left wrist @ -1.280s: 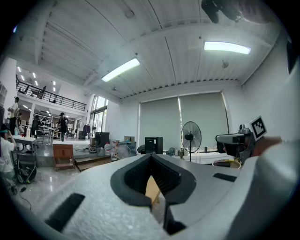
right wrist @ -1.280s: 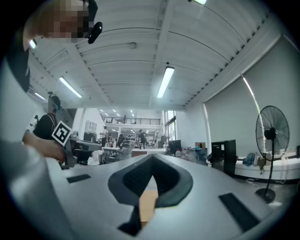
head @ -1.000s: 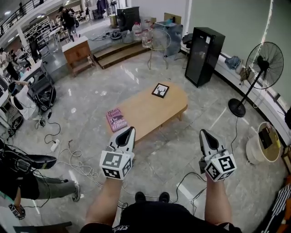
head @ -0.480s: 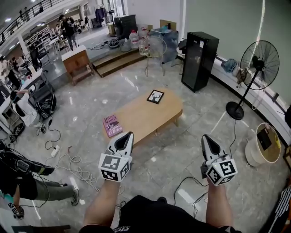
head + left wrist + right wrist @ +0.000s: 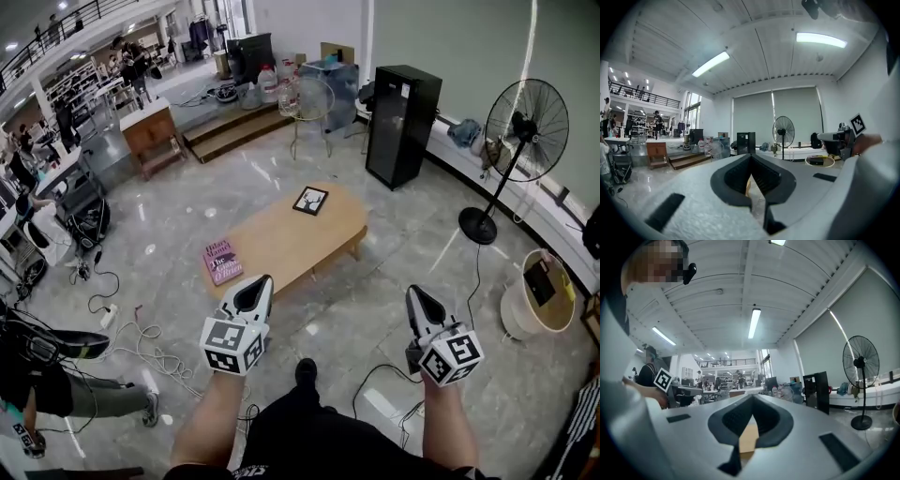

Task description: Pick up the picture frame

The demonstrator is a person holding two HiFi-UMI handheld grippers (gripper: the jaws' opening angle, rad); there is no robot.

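Note:
The picture frame [image 5: 310, 200], black-edged with a pale picture, lies flat at the far end of a low wooden table [image 5: 291, 239]. A pink book [image 5: 219, 262] lies at the table's near left corner. My left gripper [image 5: 255, 286] is shut and empty, held out over the floor just short of the table's near edge. My right gripper [image 5: 415, 298] is over the floor to the right of the table, its jaws together with nothing in them. In the left gripper view the left gripper [image 5: 751, 157] points level across the room. The right gripper [image 5: 752, 401] shows a strip of table [image 5: 749, 439] past its tips.
A standing fan [image 5: 530, 122] and a black cabinet [image 5: 401, 122] stand beyond the table on the right. A white bucket [image 5: 534, 295] sits at the right edge. Cables [image 5: 141, 347] trail over the floor on the left, near a seated person [image 5: 47, 375]. A wooden cabinet [image 5: 155, 127] stands at the far left.
The person has stepped forward. The table and frame have shifted a little left and lower in the head view. Both grippers stay shut and held out in front.

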